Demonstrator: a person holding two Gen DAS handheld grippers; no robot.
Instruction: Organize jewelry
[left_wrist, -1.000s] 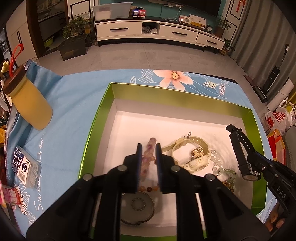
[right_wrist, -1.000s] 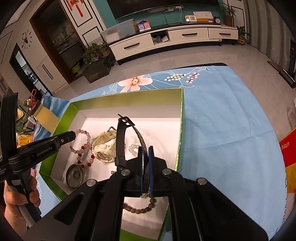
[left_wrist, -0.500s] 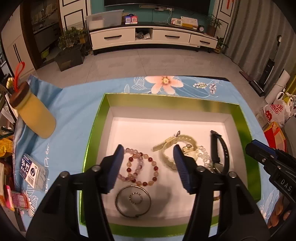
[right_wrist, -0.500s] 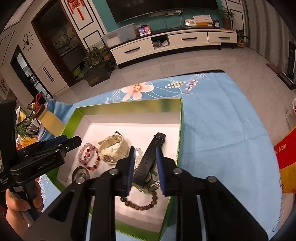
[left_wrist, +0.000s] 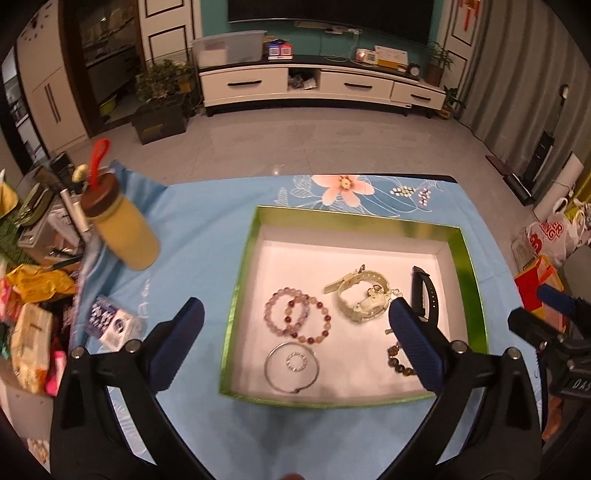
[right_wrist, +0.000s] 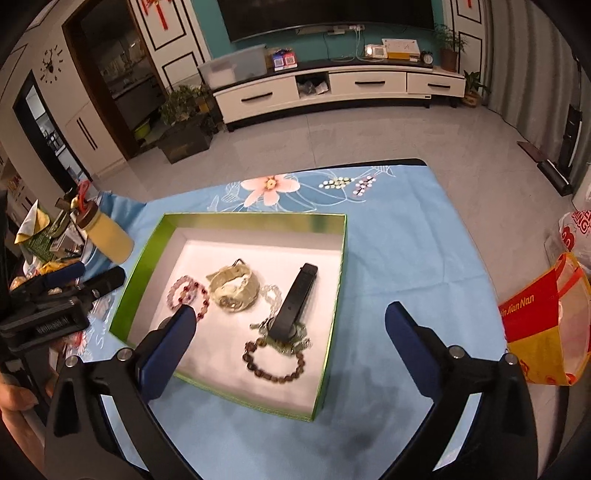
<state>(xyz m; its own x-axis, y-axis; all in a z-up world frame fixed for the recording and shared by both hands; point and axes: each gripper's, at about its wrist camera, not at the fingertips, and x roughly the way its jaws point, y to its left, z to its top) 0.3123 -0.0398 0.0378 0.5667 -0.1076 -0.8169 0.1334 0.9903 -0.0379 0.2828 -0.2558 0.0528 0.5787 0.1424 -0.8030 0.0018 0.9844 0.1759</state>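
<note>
A green box (left_wrist: 354, 218) with a white floor lies on the blue cloth. In it lie two pink bead bracelets (left_wrist: 297, 314), a silver bangle (left_wrist: 291, 365), a cream watch (left_wrist: 360, 295), a black watch (left_wrist: 424, 295) and a brown bead bracelet (left_wrist: 399, 360). My left gripper (left_wrist: 295, 306) hangs above the box's left half, jaws opening wide, holding nothing. My right gripper (right_wrist: 290, 312) hangs above the black watch (right_wrist: 295, 302) and brown bracelet (right_wrist: 273, 363), jaws also opening, nothing gripped. Each gripper shows at the edge of the other's view.
A yellow bottle (left_wrist: 122, 229) with a brown lid stands left of the box, and a small packet (left_wrist: 114, 325) lies nearer. Cluttered packets (left_wrist: 29, 295) crowd the table's left edge. A red and yellow bag (right_wrist: 543, 325) sits off the right edge. Blue cloth (right_wrist: 406, 240) lies right of the box.
The left gripper let go of the pink bracelet and the right let go of the black watch. Both now lie in the box. Both grippers rose and their jaws spread wide.
</note>
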